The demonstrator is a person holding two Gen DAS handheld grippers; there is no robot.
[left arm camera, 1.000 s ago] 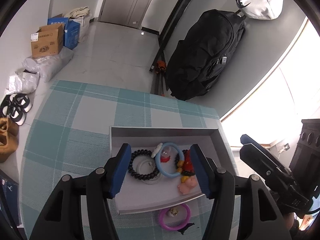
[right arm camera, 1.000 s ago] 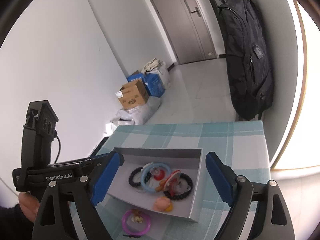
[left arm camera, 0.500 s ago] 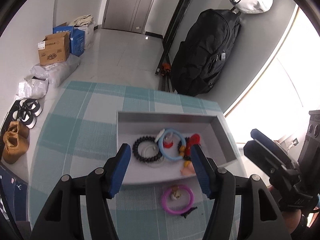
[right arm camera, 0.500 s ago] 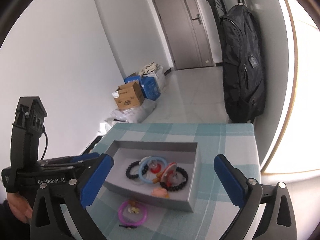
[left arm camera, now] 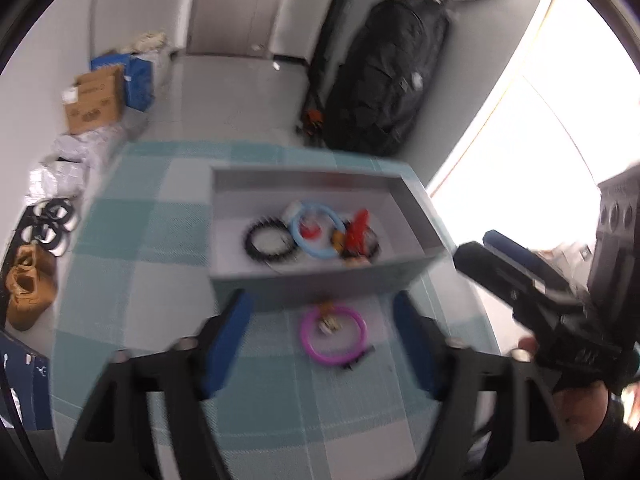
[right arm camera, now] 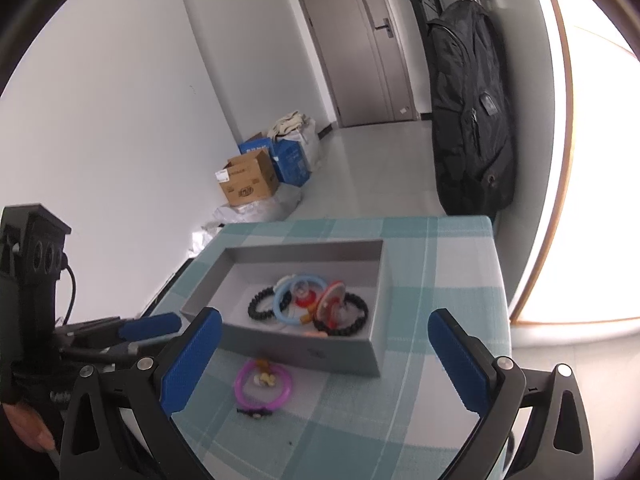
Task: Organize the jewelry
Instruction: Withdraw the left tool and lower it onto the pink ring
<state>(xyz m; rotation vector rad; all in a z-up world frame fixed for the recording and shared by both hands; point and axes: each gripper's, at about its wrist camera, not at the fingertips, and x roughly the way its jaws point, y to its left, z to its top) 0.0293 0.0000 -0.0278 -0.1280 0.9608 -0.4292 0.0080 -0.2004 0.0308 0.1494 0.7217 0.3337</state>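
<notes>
Floor: cardboard box (right arm camera: 249, 182) and blue boxes by the white wall
Left gripper (left arm camera: 324, 338): fingers spread, just been widening, nothing between them
Pink ring (right arm camera: 263, 385): smooth hoop, flat on the checked cloth (right arm camera: 436, 408), just in front of the tray
Tray (right arm camera: 304, 354): grey, rectangular, its near wall between the ring and the beaded and blue bracelets (right arm camera: 298, 300)
Right gripper (right arm camera: 324, 356): blue ribbed pads wide apart, empty
Backpack (right arm camera: 468, 120): black, against the far wall

tray (right arm camera: 280, 344) on table (right arm camera: 440, 400), bracelets (right arm camera: 308, 300) inside | loose ring (right arm camera: 263, 386) on table just before tray's near wall | backpack (right arm camera: 468, 120) behind table, right | boxes (right arm camera: 250, 178) on floor behind, left
</notes>
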